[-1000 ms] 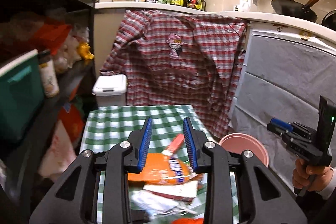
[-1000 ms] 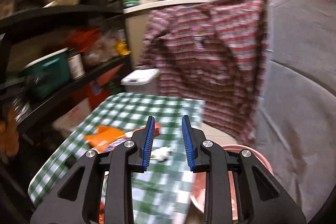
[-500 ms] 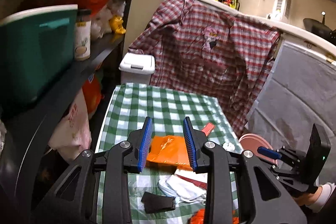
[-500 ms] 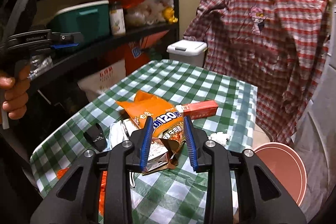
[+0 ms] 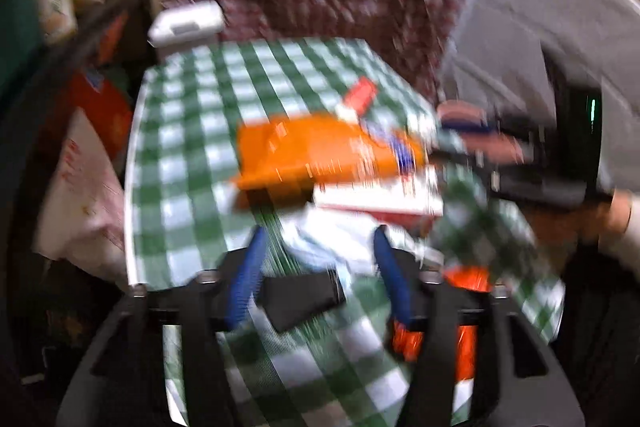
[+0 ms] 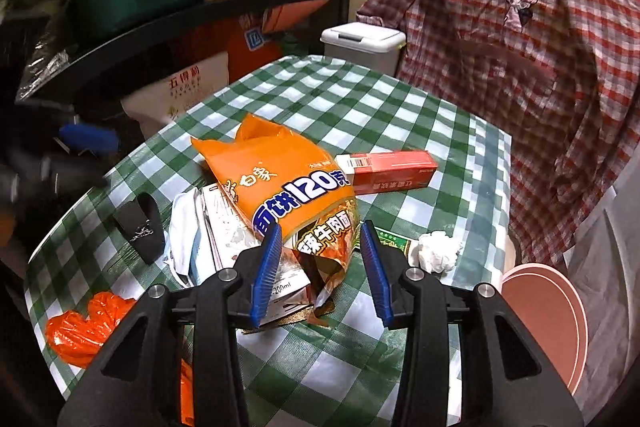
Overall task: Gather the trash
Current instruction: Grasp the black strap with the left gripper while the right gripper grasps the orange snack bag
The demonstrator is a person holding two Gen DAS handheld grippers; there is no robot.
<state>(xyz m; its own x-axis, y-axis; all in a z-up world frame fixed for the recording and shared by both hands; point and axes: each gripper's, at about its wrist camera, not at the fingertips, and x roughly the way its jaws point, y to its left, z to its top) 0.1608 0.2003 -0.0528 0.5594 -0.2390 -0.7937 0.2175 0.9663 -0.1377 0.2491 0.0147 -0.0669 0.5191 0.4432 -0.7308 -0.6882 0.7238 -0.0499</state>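
Observation:
Trash lies on a green checked table (image 6: 360, 99): an orange snack bag (image 6: 288, 183), a red carton (image 6: 392, 167), a white drink box (image 6: 228, 227), a pale face mask (image 6: 182, 231), a black wrapper (image 6: 140, 223), a crumpled tissue (image 6: 438, 251) and an orange plastic bag (image 6: 84, 331). My right gripper (image 6: 322, 267) is open, with its jaws either side of the snack bag's torn end. My left gripper (image 5: 318, 279) is open over the black wrapper (image 5: 300, 297) and mask (image 5: 332, 239); that view is blurred. The snack bag (image 5: 320, 151) lies beyond.
A pink bin (image 6: 548, 319) stands on the floor at the table's right. A white lidded bin (image 6: 362, 43) stands behind the table. Dark shelves (image 6: 180, 19) with a teal box run along the left. A plaid shirt (image 6: 512, 39) hangs behind.
Both grippers have opened wider and dropped closer to the trash pile. The left one moved fast, tilting down over the black wrapper and mask. The right one closed in on the snack bag.

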